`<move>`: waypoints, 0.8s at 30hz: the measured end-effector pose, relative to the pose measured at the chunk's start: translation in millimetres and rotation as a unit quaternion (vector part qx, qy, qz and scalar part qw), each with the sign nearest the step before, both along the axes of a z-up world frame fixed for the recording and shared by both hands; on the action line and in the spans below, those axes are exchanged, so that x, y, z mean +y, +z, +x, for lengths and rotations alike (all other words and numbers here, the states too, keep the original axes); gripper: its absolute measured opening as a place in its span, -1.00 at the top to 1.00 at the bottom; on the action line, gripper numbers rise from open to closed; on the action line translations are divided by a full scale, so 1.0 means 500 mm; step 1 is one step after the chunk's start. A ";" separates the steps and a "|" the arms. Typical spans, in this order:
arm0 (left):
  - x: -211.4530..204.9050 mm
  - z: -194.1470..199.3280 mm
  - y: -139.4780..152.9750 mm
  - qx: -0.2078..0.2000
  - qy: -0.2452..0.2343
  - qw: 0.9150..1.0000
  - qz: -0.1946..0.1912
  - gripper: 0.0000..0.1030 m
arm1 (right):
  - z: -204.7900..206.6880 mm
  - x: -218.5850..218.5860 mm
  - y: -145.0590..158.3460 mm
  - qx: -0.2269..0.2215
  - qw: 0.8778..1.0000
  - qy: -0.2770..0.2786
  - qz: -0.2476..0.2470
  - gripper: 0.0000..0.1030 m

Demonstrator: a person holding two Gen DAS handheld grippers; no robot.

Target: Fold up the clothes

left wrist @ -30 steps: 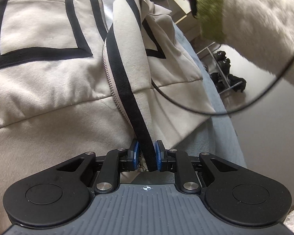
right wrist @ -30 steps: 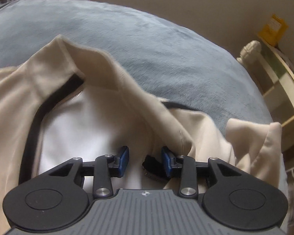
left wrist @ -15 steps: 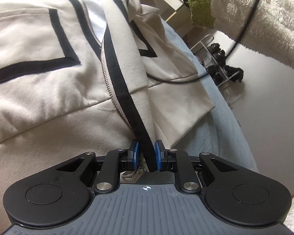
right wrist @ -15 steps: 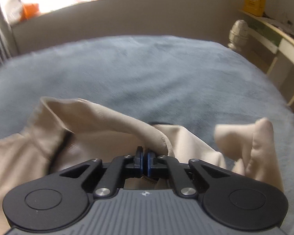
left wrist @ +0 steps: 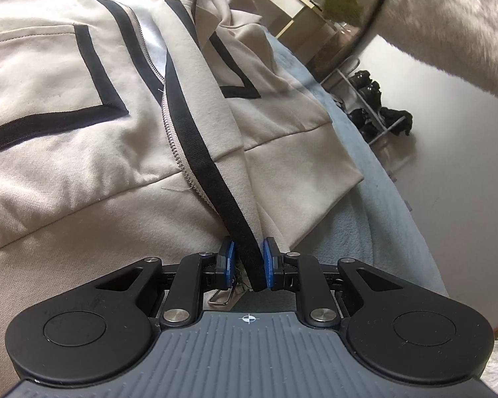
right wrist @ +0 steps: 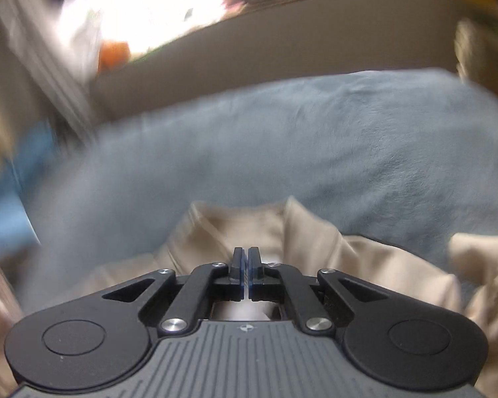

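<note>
A cream zip jacket (left wrist: 83, 165) with black trim lies spread on a blue blanket (left wrist: 365, 229). My left gripper (left wrist: 247, 265) is shut on the jacket's black-trimmed front edge (left wrist: 212, 165) at the hem, and that edge stands up as a ridge running away from me. In the blurred right wrist view, my right gripper (right wrist: 248, 262) is shut, with the jacket (right wrist: 315, 242) bunched under and around its fingers. Pale cloth shows just behind the pads, where the grip itself is hidden. A loose cream fold (right wrist: 481, 265) lies at the right.
A person's fluffy white sleeve (left wrist: 448, 16) and a black cable (left wrist: 376, 13) cross the upper right of the left wrist view. A rack with black shoes (left wrist: 378, 99) stands on the floor beside the bed. The blanket (right wrist: 315, 139) stretches ahead towards a wall and a bright window (right wrist: 169, 3).
My right gripper went from open to shut on the jacket near the collar, then swung upward, so its view is now blurred. My left gripper kept its hold on the trim.
</note>
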State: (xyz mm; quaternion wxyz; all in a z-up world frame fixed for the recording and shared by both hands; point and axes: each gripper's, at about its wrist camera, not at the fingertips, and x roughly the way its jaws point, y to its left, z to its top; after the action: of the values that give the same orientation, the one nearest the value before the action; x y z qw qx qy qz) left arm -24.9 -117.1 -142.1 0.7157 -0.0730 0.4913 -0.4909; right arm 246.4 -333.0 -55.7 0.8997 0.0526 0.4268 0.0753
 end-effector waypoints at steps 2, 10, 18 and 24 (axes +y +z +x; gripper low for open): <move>0.000 -0.001 0.000 -0.001 0.000 1.000 0.000 0.68 | -0.015 0.042 -0.029 0.008 0.996 0.044 -0.083 0.53; -0.003 -0.005 0.001 -0.009 -0.001 1.000 0.001 0.68 | -0.022 0.141 -0.132 0.020 0.952 0.113 -0.284 0.19; -0.005 -0.010 0.004 -0.018 -0.003 1.000 0.001 0.68 | 0.020 0.078 -0.107 0.005 0.983 0.022 -0.180 0.78; -0.007 -0.012 0.006 -0.024 -0.008 1.000 -0.001 0.68 | 0.012 -0.020 0.023 -0.059 0.998 -0.016 0.029 0.86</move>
State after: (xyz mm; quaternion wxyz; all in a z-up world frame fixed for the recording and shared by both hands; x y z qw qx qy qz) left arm -30.8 -120.8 -139.3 0.7236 -0.0577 0.4741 -0.4982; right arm 252.4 -342.9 -44.1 0.9223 0.0808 0.3702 0.0762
